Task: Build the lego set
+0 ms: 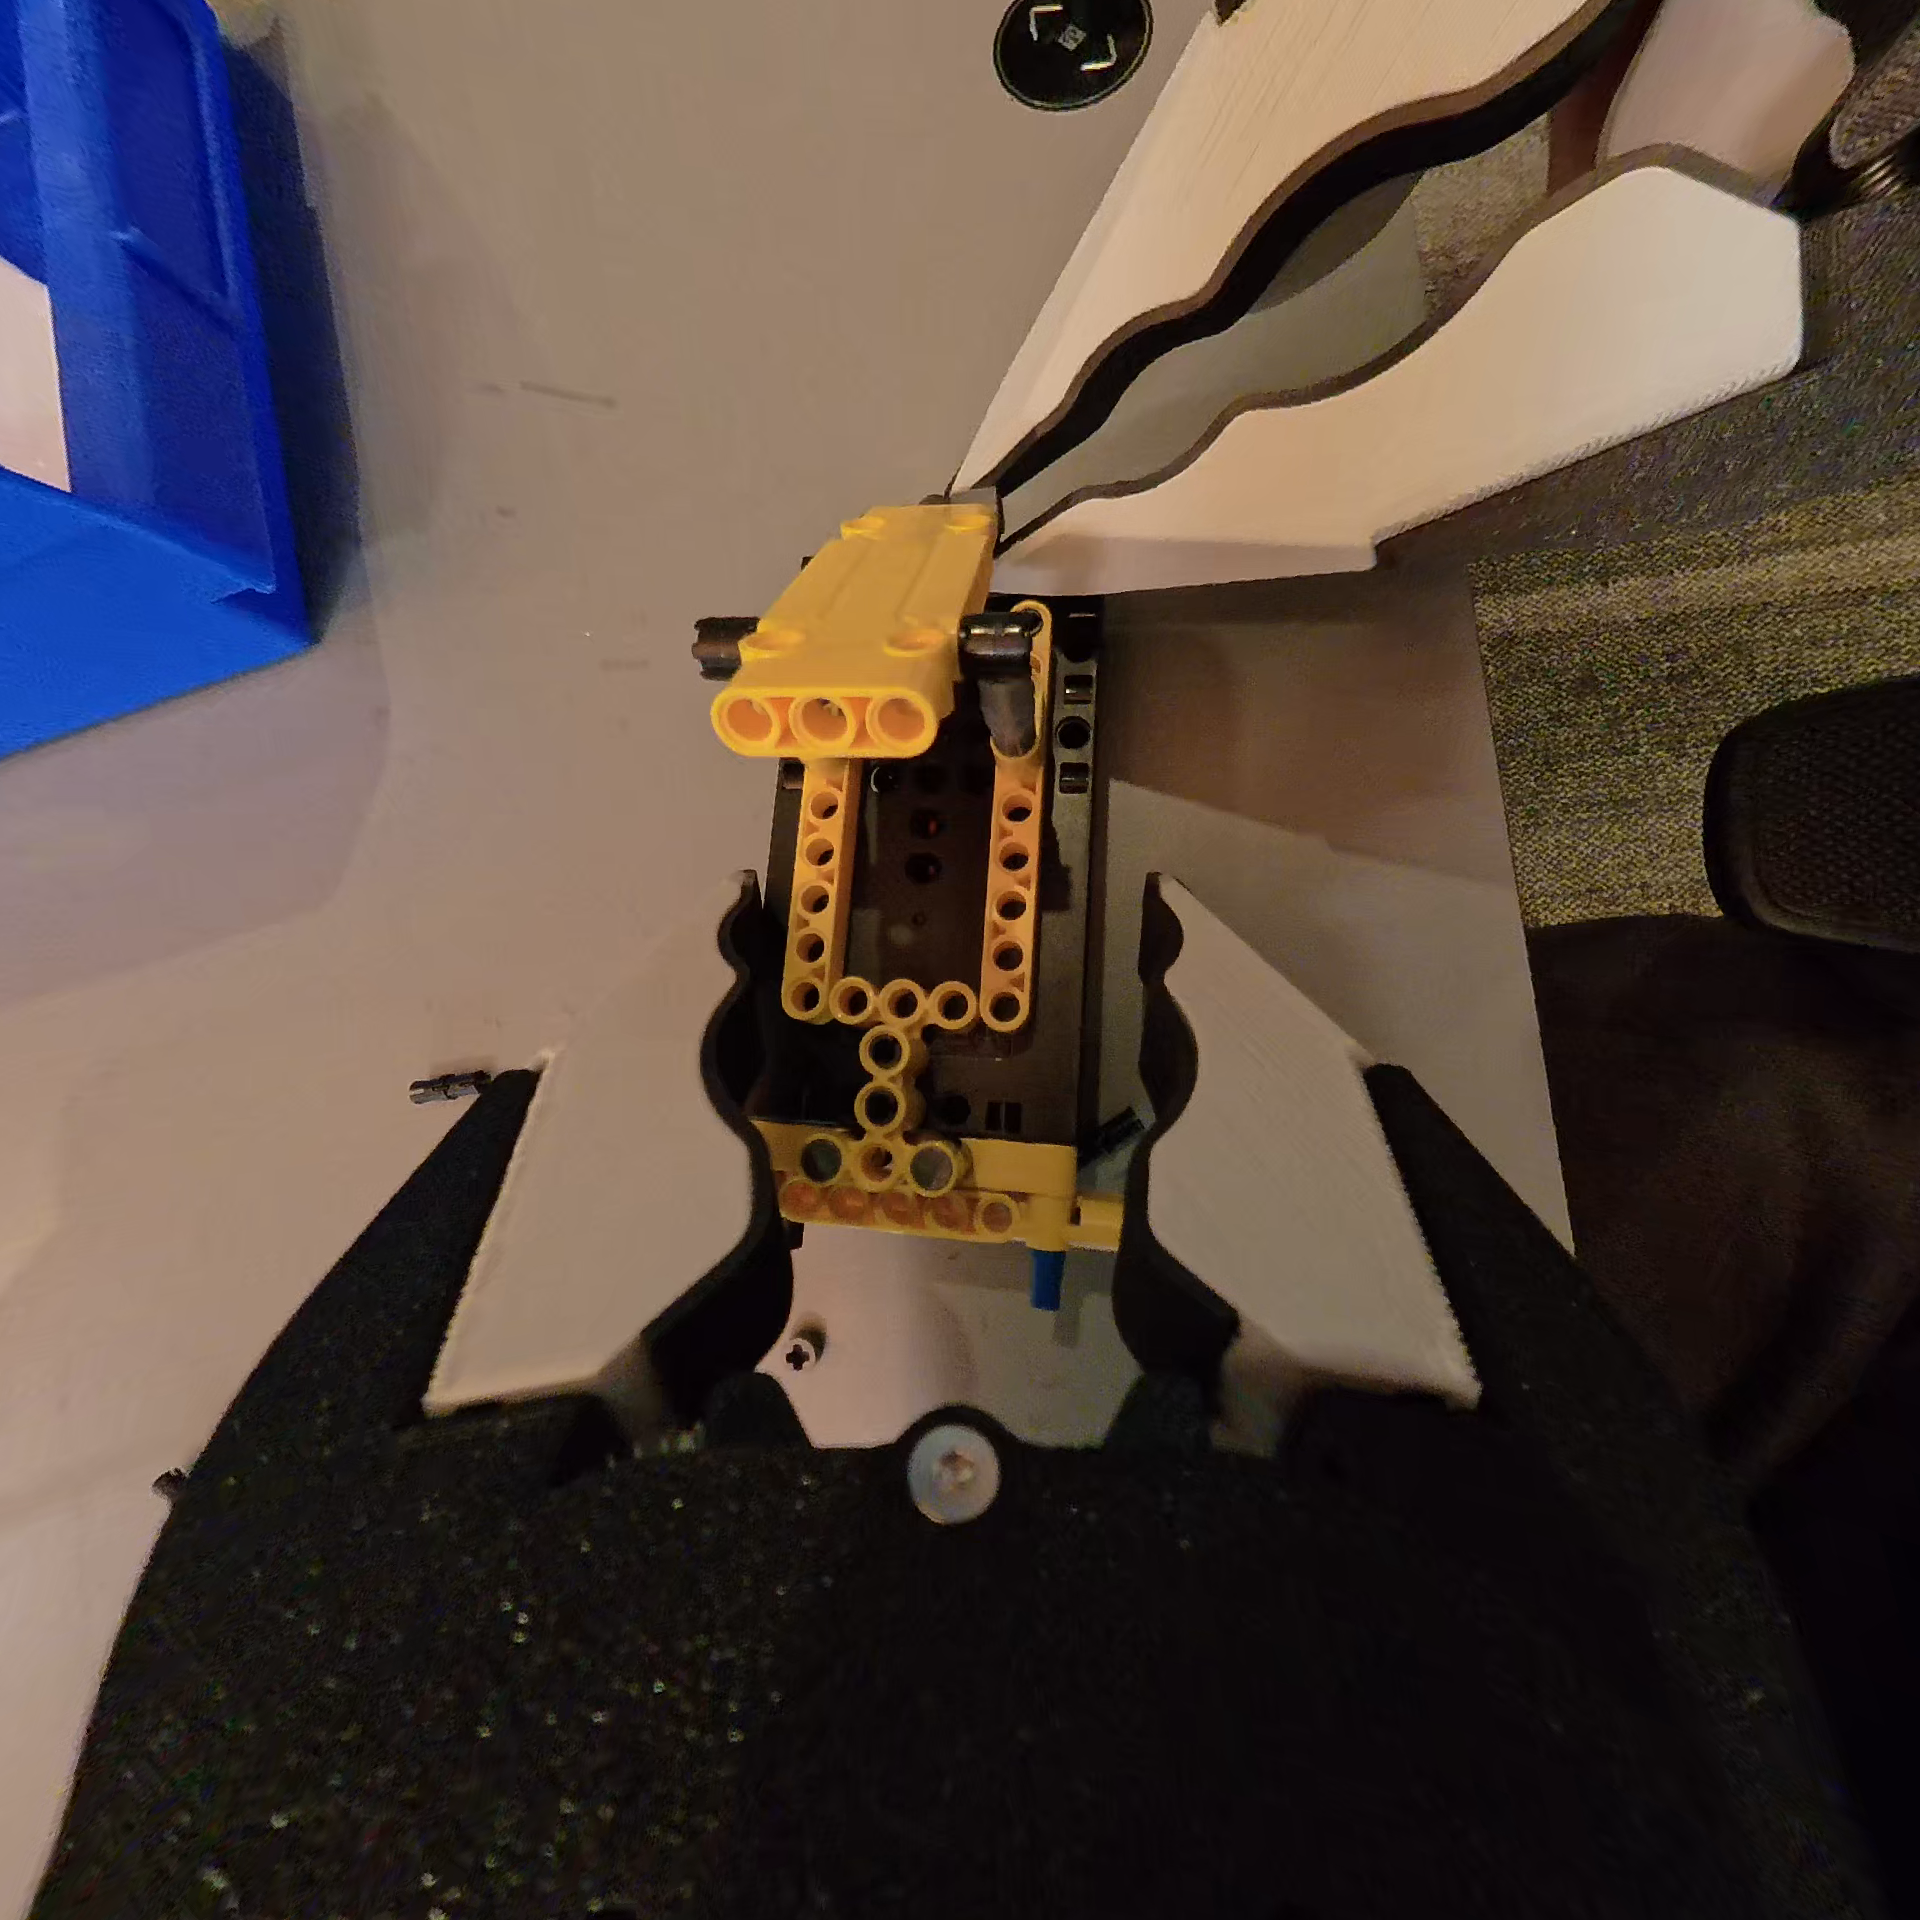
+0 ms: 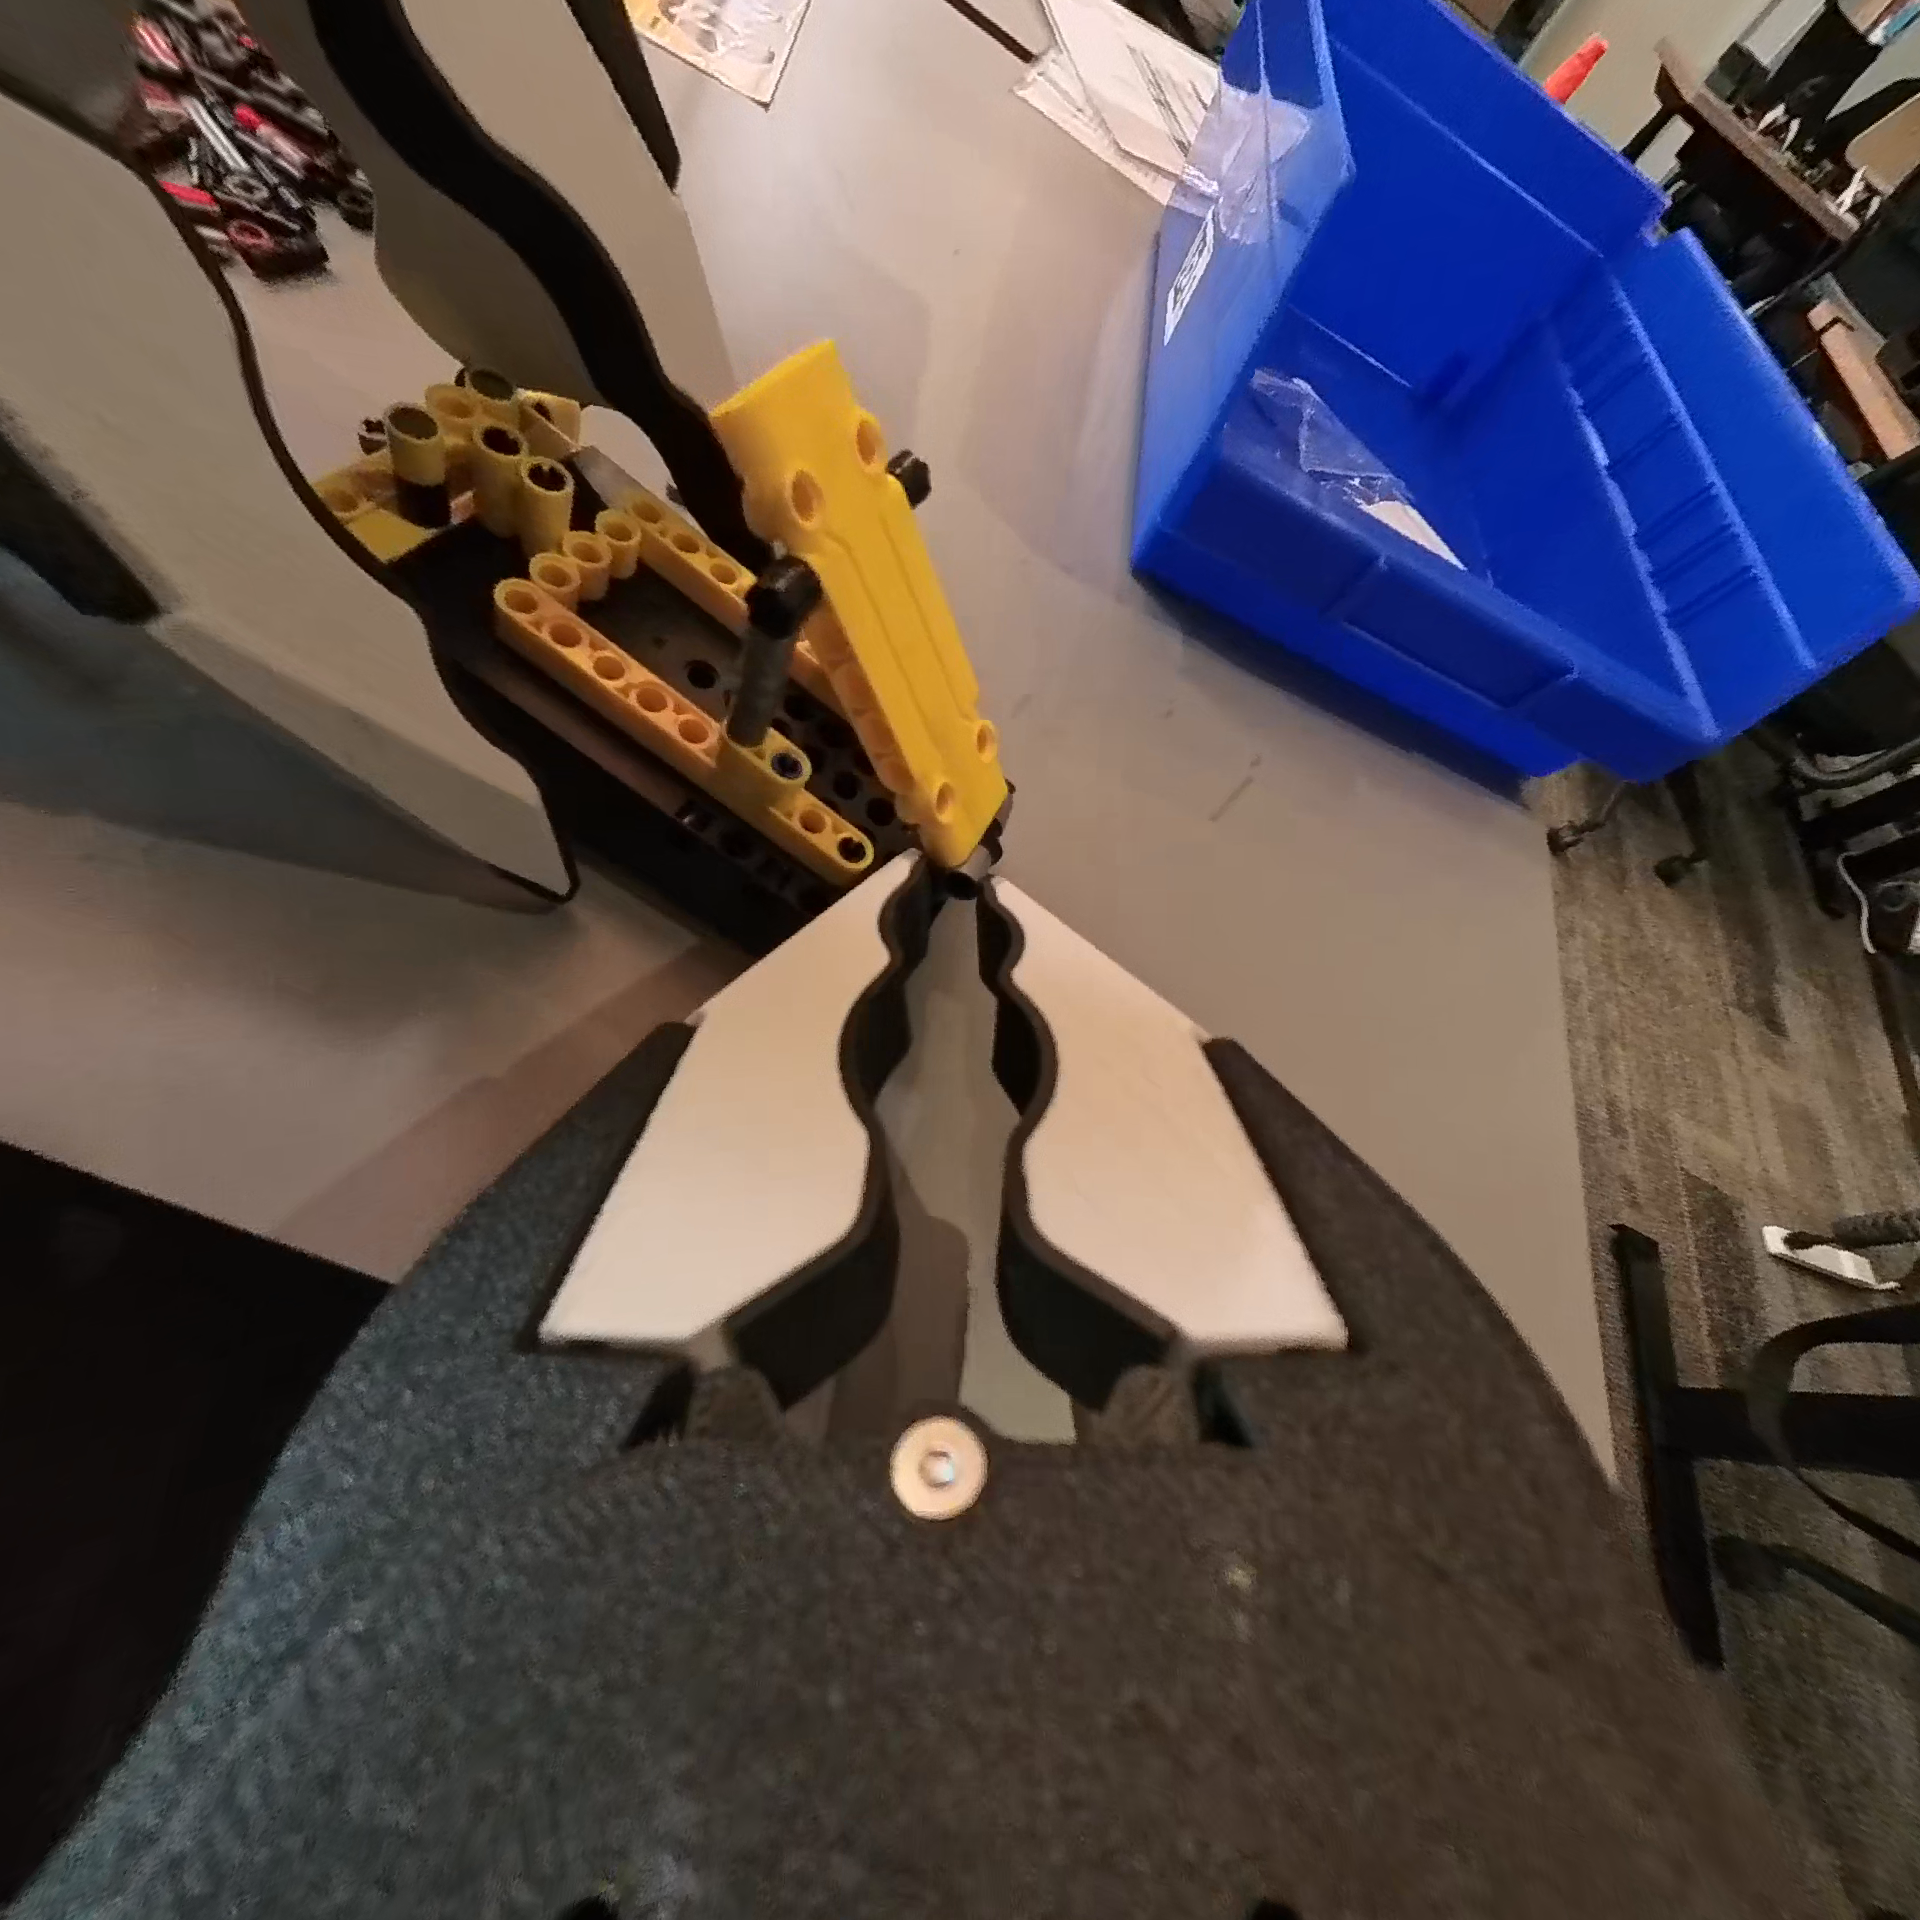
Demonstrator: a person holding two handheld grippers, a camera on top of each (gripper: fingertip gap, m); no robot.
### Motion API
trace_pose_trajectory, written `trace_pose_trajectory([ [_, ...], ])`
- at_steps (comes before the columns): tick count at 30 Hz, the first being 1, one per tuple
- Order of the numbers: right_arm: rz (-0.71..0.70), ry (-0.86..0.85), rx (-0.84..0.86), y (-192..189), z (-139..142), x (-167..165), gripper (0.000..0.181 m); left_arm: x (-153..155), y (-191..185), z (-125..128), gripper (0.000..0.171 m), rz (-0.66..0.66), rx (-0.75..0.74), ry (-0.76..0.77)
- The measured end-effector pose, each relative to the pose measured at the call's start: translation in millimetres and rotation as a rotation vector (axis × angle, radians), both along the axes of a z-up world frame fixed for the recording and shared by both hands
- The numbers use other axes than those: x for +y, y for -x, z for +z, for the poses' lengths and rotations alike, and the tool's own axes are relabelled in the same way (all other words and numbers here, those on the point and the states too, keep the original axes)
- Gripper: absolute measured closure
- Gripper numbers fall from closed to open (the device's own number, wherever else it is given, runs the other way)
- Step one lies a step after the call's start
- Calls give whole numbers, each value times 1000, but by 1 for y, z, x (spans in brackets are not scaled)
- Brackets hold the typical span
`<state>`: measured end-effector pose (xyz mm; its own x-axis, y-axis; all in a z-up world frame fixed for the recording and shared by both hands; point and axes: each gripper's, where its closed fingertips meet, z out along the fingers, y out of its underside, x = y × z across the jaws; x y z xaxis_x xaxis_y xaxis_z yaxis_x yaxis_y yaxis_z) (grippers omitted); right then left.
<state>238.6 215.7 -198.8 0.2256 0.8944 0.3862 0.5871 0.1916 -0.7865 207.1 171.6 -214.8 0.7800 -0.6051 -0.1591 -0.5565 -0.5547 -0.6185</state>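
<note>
My left gripper [image 1: 951, 935] is shut on a black block with yellow holed beams [image 1: 914, 997], one finger on each side of the black base. A yellow panel [image 1: 862, 613] with black pins stands tilted over the block's far end. My right gripper [image 2: 951, 878] is shut on the near end of that yellow panel [image 2: 894, 623], where a small dark pin shows between the tips. It also shows in the left wrist view [image 1: 982, 514], coming in from the upper right. In the right wrist view the left gripper's fingers [image 2: 208, 540] flank the block [image 2: 623, 644].
All this rests on a grey table [image 1: 571, 312]. A blue bin [image 2: 1455, 468] stands beyond the block; it also shows in the left wrist view [image 1: 135, 416]. A loose black pin [image 1: 447, 1088] lies by my left finger. Papers [image 2: 1122, 94] and a pile of red-black parts [image 2: 239, 156] lie farther off. An office chair [image 2: 1818, 1351] stands past the table edge. My hands' fingertips stand some 6 cm from each other.
</note>
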Motion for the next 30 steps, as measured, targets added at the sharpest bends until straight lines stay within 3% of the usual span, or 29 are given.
trace_pose_trajectory([
  [9, -131, -129, -26, 2, 0, 2, 174, 1, 2, -1, 100, 14, 11, -8],
  [16, -75, -198, -15, 4, 4, 3, 173, 3, 3, -1, 100, 12, 22, -13],
  [19, -41, -17, 110, 1, 4, 0, 171, 3, 2, -2, 101, 2, 36, -24],
  [21, -18, 93, 142, -5, 7, -2, 155, 3, 2, -2, 101, 2, 45, -22],
  [22, 11, 86, 138, -9, 10, -3, 141, 3, 3, -2, 107, 5, 59, -26],
  [23, 23, 48, 146, -12, 16, -2, 139, 4, 3, -2, 107, 1, 58, -26],
  [27, 124, -108, 77, -13, 23, -10, 169, 4, 2, -2, 107, -5, 60, -24],
  [30, 166, -179, -5, -9, 16, -13, 174, 4, 2, -2, 107, -3, 60, -30],
])
